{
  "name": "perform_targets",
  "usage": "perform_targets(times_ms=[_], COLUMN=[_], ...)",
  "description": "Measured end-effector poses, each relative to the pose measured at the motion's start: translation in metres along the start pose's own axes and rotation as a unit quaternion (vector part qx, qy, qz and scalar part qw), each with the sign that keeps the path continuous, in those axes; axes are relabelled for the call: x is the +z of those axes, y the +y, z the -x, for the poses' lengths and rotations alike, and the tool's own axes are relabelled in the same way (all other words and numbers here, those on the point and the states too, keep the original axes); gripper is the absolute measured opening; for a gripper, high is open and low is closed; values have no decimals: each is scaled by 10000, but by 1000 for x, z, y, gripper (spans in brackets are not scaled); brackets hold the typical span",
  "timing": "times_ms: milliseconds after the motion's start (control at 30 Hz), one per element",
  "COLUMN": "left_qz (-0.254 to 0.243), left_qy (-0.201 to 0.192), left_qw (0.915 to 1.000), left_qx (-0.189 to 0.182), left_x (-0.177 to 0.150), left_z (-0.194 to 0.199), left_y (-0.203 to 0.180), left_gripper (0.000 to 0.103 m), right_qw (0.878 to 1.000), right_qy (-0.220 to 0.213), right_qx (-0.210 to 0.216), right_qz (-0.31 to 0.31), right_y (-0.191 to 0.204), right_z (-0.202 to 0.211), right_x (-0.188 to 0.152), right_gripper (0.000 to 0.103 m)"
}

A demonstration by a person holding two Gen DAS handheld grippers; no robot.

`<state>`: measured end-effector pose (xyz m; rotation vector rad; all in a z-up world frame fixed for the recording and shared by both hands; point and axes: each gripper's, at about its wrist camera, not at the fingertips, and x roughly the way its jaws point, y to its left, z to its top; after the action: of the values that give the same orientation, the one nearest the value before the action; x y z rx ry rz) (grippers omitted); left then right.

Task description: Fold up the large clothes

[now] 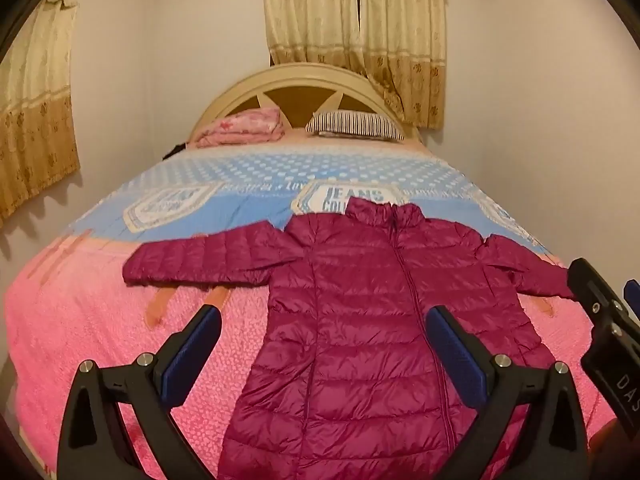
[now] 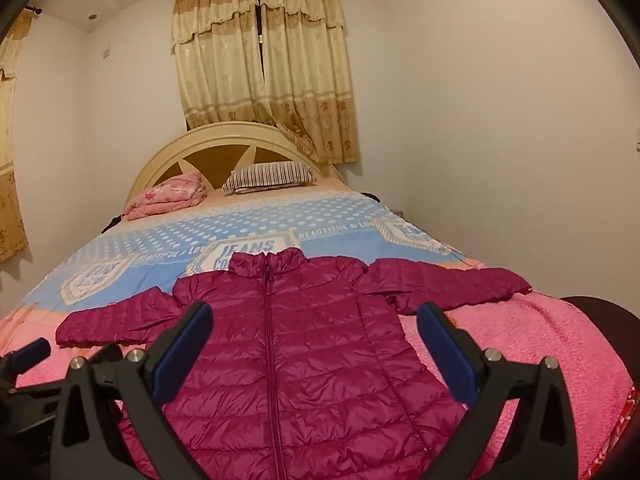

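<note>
A magenta quilted puffer jacket (image 1: 360, 300) lies flat and zipped, front up, on the bed, collar toward the headboard, both sleeves spread out sideways. It also shows in the right wrist view (image 2: 304, 328). My left gripper (image 1: 324, 324) is open and empty, held above the jacket's lower left part. My right gripper (image 2: 314, 320) is open and empty, held above the jacket's lower middle. The right gripper's body shows at the right edge of the left wrist view (image 1: 608, 320). The left gripper shows at the lower left of the right wrist view (image 2: 28, 360).
The bed has a pink blanket (image 1: 100, 320) at the near end and a blue dotted sheet (image 1: 280, 168) behind. A folded pink quilt (image 1: 244, 128) and a striped pillow (image 1: 356, 124) lie by the cream headboard (image 1: 296, 76). Walls and curtains (image 1: 356, 32) surround the bed.
</note>
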<state>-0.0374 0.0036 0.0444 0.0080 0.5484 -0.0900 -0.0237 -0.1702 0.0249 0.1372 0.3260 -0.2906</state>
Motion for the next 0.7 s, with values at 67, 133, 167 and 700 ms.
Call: perform_targets(times_ms=[67, 133, 167, 700], left_qz=[-73, -117, -127, -261], left_qy=[-35, 15, 35, -179], left_qw=[10000, 9999, 9999, 9994], left_qx=[57, 49, 46, 150], left_x=[1, 1, 0, 0], left_z=[3, 1, 1, 21], left_y=[-3, -5, -5, -18], left_gripper=[102, 102, 102, 102], right_qw=[10000, 10000, 10000, 9999], right_qy=[-22, -27, -36, -10], right_qx=[11, -2, -7, -49], right_qz=[-11, -18, -24, -120], right_y=[0, -2, -3, -14], right_z=[3, 4, 5, 11], right_x=[1, 1, 1, 2], right_gripper=[103, 103, 103, 103])
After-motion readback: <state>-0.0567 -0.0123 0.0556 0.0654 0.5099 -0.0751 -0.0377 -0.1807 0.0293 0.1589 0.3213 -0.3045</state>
